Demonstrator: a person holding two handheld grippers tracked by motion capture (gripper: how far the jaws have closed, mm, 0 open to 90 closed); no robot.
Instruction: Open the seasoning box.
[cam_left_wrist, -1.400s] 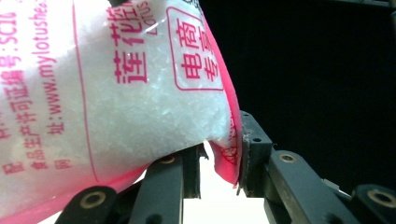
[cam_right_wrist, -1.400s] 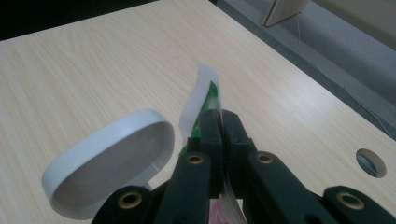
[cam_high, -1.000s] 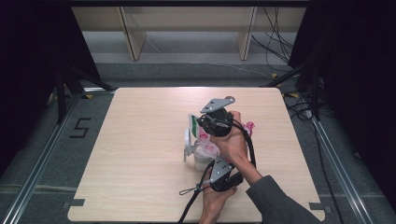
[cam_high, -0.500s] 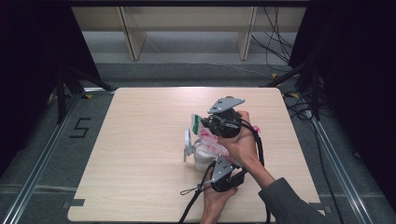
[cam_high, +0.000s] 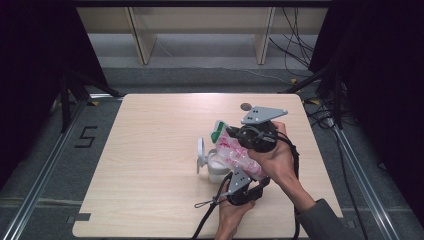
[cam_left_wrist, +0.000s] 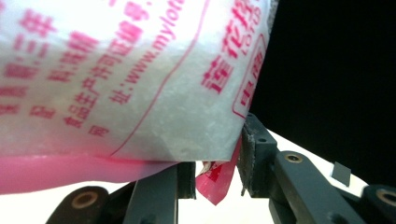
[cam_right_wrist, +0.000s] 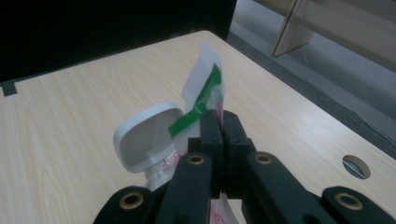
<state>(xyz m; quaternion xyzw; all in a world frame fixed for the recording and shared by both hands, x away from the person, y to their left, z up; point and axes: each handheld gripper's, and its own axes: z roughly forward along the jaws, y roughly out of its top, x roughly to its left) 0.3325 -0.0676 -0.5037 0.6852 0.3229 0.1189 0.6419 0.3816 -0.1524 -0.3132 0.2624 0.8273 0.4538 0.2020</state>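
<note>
The white, pink-printed plastic bag (cam_high: 235, 152) was held tilted over the near-left white lidded jar (cam_high: 214, 167), right gripper (cam_right_wrist: 218, 122) clamped on its upper edge, left gripper (cam_left_wrist: 217, 161) loosening at its lower corner.

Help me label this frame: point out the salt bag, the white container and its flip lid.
salt bag (cam_high: 235, 150), high view, printed side
white container (cam_high: 216, 167), high view, body
flip lid (cam_right_wrist: 142, 140), right gripper view, inner face
</note>
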